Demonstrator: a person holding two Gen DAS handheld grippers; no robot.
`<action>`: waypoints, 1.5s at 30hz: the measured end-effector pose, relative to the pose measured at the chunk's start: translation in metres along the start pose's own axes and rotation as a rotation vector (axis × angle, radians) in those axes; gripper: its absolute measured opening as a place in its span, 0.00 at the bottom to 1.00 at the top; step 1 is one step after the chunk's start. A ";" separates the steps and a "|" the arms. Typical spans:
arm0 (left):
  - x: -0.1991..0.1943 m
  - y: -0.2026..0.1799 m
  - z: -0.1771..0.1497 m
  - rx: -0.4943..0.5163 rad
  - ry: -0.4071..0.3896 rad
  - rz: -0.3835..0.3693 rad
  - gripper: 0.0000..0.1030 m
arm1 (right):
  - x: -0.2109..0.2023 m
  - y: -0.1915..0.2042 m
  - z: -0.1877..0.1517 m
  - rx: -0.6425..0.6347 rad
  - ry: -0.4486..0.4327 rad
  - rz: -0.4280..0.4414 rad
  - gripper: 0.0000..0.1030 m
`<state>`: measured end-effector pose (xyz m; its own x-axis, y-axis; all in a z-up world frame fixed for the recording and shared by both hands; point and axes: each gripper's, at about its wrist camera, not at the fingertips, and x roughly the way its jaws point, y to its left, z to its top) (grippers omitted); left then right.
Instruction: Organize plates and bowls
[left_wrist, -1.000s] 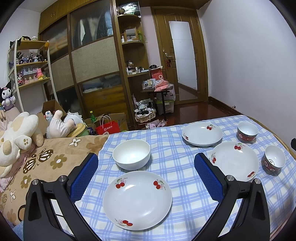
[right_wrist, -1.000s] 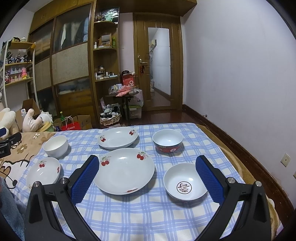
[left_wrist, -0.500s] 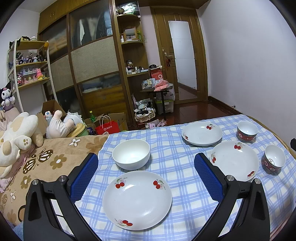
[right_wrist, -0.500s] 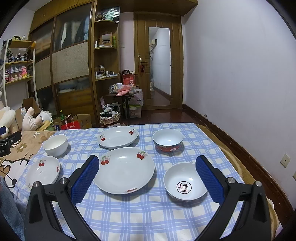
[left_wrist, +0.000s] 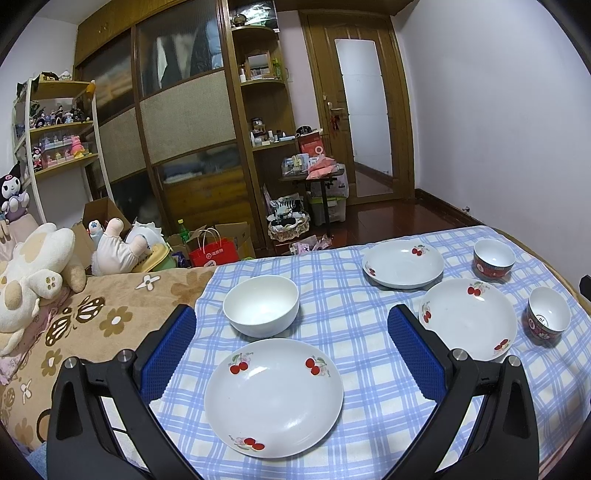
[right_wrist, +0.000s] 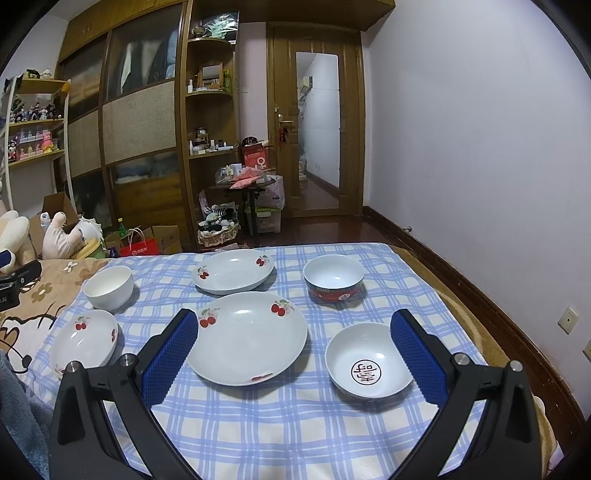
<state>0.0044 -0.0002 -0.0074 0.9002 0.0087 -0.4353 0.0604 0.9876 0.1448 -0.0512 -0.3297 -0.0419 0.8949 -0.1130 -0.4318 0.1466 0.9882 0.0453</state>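
Evidently all bowls hold nothing.

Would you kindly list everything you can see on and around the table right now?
Cherry plates: 3, white with red cherries; near left, centre, far centre.
Plain bowl: 1, white; far left, behind the near-left plate.
Red-sided bowls: 2, white inside; far right, near right with a character printed inside.
Tablecloth: 1, blue and white check; under all the dishes.
Floral blanket: 1, tan; left of the cloth.
Plush toys: several, cream and pink; far left.
Red bag: 1; on the floor beyond the table.
Wardrobe: 1, brown wood; back wall.
Door: 1, brown with a glass panel; back right.
Left gripper: black, blue pads, open, empty.
Right gripper: same, open, empty.
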 end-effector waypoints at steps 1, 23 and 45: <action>0.001 0.000 -0.001 0.002 0.003 -0.003 0.99 | 0.000 0.000 0.000 0.000 0.001 -0.001 1.00; 0.011 -0.012 0.035 0.042 0.064 -0.089 0.99 | 0.005 -0.015 0.020 0.109 -0.007 -0.020 1.00; 0.082 -0.083 0.098 0.111 0.078 -0.197 0.99 | 0.055 -0.012 0.060 0.076 -0.018 -0.043 1.00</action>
<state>0.1156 -0.0967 0.0321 0.8307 -0.1658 -0.5315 0.2824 0.9482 0.1457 0.0212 -0.3536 -0.0121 0.8946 -0.1573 -0.4182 0.2157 0.9717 0.0959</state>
